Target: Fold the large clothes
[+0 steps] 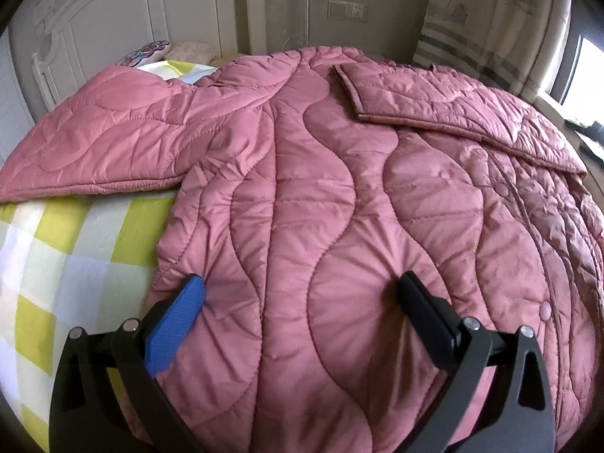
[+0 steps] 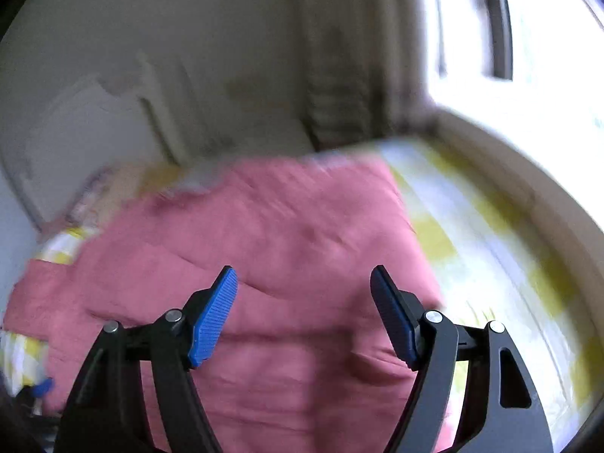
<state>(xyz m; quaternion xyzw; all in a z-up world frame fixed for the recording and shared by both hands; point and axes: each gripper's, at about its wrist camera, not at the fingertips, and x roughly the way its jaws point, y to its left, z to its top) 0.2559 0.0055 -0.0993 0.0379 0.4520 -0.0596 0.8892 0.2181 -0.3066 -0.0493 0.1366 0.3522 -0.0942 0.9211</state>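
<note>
- I see the pink quilted coat [image 1: 302, 188] spread flat on the bed [image 1: 75, 234], one sleeve [image 1: 434, 102] folded across it.
- My left hand-held gripper [image 1: 302, 287] is released, fingertips pressing the coat.
- My right hand-held gripper [image 2: 304, 275] hangs released above it, view blurred.

Jacket [image 1: 321, 207] spread on bed [image 1: 56, 256], pillows [image 1: 166, 53] behind, headboard [image 1: 113, 11] beyond.

A home bedroom. A bed [image 1: 56, 249] is wearing a yellow-and-white checked sheet, a white panelled headboard [image 1: 124, 11] is standing behind it, pillows [image 1: 188, 51] are lying at its head, a curtain [image 1: 490, 19] is hanging beside a bright window [image 2: 547, 37], and wall switches [image 1: 347, 10] are showing.
</note>
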